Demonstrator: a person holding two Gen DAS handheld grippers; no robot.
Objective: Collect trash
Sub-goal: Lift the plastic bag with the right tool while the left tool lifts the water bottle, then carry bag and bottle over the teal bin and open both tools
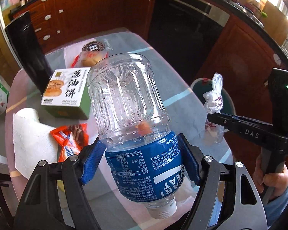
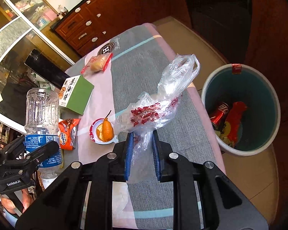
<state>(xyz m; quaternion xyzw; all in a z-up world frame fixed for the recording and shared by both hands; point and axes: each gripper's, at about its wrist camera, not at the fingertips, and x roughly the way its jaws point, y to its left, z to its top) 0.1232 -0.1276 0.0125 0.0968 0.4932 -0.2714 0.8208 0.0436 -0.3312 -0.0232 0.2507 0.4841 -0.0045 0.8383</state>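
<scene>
Only the right wrist view shows the round teal-lined trash bin (image 2: 240, 109), right of the counter (image 2: 140, 61), holding a red can (image 2: 218, 115). The right gripper (image 2: 142, 157) pinches a crumpled clear plastic bag (image 2: 163, 103) above the counter; the left gripper (image 1: 142, 164) clamps an empty clear plastic bottle with blue label (image 1: 128, 105), upside down.

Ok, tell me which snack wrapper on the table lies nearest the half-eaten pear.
The orange Ovaltine packet, just left of the pear's dish. The red-edged bun packet lies far up the table, beyond the green box.
</scene>
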